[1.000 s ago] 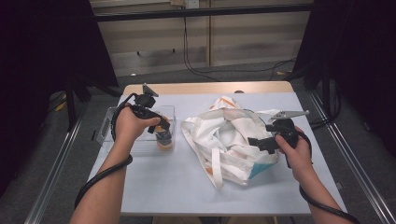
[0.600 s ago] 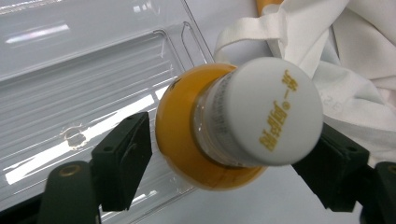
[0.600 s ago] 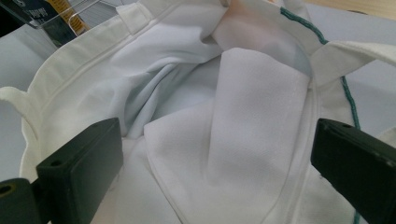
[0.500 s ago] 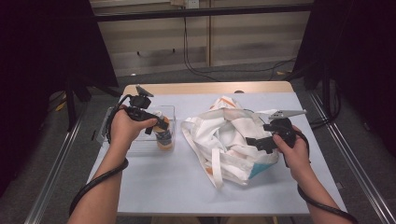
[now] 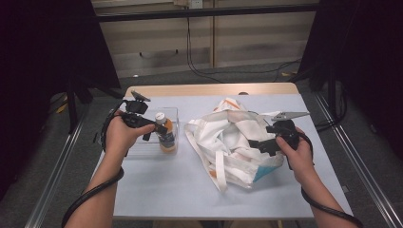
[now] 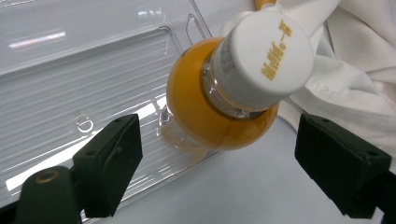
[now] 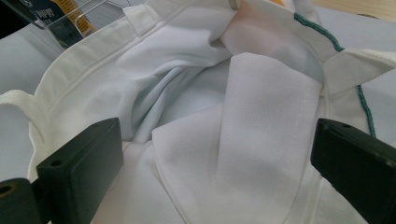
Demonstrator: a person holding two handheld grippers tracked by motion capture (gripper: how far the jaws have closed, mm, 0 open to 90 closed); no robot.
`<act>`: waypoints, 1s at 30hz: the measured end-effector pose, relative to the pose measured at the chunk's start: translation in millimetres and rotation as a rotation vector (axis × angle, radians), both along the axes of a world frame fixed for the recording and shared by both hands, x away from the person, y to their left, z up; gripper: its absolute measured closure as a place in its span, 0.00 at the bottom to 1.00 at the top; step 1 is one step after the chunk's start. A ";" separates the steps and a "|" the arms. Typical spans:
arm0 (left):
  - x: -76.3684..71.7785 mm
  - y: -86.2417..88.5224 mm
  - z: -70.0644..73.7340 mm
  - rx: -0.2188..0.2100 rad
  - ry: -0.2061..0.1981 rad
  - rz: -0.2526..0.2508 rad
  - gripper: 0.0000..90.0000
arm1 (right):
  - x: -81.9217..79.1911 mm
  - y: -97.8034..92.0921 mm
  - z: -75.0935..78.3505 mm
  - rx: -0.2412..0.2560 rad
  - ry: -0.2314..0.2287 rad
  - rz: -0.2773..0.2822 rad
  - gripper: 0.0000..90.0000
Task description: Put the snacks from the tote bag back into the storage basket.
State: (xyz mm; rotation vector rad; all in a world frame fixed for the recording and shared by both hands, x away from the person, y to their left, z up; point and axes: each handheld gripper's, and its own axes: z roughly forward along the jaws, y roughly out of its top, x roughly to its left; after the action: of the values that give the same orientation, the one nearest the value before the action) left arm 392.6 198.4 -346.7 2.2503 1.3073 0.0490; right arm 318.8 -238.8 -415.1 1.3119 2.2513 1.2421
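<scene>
A small bottle [image 5: 166,136] of orange drink with a white cap [image 6: 266,51] stands upright at the right front corner of a clear plastic tray [image 5: 138,145]. My left gripper [image 5: 158,129] is open just left of it. In the left gripper view the bottle [image 6: 212,116] sits between and beyond the two spread jaws, touching neither. A crumpled white cloth bag [image 5: 228,137] with a teal patch lies in the middle of the table. My right gripper [image 5: 255,144] is open at its right side, and its jaws are wide apart over the bag's folds [image 7: 224,121].
The clear tray [image 6: 70,84] is ribbed and holds nothing else. The table [image 5: 161,190] has a pale blue top and a wooden far edge. Dark stands and cables lie on the floor beyond. The bag's straps [image 5: 216,166] trail toward the front edge.
My left gripper has drawn back a little to the left, so the bottle's cap now shows. The right gripper and the bag have hardly moved.
</scene>
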 end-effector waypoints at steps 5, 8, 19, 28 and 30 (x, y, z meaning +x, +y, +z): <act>-5.4 1.7 0.3 -0.013 -0.012 0.000 0.16 | 0.1 -0.5 -0.6 -0.001 0.002 -0.002 0.03; -7.5 3.7 0.0 -0.003 -0.014 -0.010 0.16 | 0.3 -0.3 -1.2 -0.003 0.001 0.000 0.03; -16.9 9.4 -4.1 -0.022 -0.022 -0.013 0.16 | 0.4 0.9 -2.2 -0.005 0.001 0.004 0.03; -25.1 14.8 -10.4 -0.042 -0.031 -0.013 0.16 | 0.5 2.2 -3.4 -0.007 0.007 0.006 0.03; -25.8 16.5 -10.6 -0.044 -0.031 -0.017 0.16 | 0.6 2.2 -3.5 -0.007 0.008 0.007 0.03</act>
State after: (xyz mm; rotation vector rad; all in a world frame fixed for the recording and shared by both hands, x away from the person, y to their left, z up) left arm 366.7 214.9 -357.3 2.2152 1.2607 0.0480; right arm 319.4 -236.6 -418.6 1.3096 2.2654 1.2330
